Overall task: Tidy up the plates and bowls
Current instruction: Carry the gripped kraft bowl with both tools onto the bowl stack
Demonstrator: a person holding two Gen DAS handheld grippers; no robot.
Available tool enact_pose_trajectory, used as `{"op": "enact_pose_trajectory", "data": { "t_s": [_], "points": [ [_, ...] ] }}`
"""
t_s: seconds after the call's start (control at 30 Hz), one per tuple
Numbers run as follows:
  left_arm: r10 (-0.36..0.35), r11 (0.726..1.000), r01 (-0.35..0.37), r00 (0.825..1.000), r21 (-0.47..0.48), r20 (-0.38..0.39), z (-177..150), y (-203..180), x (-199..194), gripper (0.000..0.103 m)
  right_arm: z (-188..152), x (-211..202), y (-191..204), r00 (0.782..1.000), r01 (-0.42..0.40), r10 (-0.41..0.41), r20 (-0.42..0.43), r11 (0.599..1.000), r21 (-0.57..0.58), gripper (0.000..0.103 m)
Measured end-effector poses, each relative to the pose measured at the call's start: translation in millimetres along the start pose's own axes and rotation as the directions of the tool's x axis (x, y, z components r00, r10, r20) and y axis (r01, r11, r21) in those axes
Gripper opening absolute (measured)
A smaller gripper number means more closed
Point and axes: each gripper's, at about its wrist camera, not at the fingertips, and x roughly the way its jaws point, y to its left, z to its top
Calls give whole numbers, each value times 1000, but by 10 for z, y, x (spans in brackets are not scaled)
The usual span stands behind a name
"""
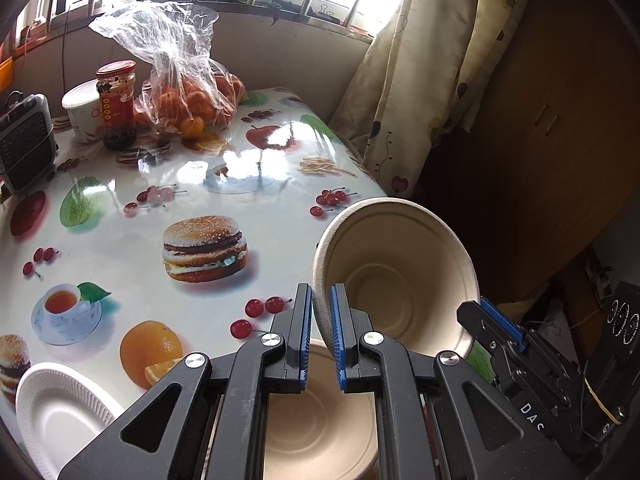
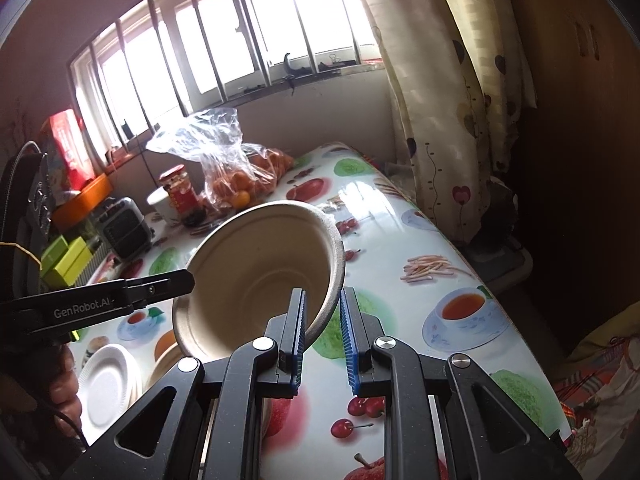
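Probably home: fruit-print table (image 1: pixel 280 152), curtain (image 1: pixel 420 80), oranges (image 1: pixel 192 108)

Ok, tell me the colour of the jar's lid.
Red; the jar lid shows best in the left wrist view.

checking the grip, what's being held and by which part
A tan paper bowl, pinched at opposite sides of its rim by the left gripper and the right gripper.

my left gripper (image 1: pixel 321 312) and right gripper (image 2: pixel 322 316): black angular linkages, silver round screws at the pivots, ribbed blue pads (image 1: pixel 338 344) on the fingers, white "genrobot.ai" lettering along one side, a yellow rubber band on the body.
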Motion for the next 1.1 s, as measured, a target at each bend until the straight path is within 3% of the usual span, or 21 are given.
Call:
{"op": "enact_pose_trajectory", "data": {
  "t_s": [1.1],
  "points": [
    [27, 998, -25, 999, -57, 21, -511, 359, -471, 10, -419, -199, 453, 997, -60, 58, -41, 997, -44, 17]
  ]
}}
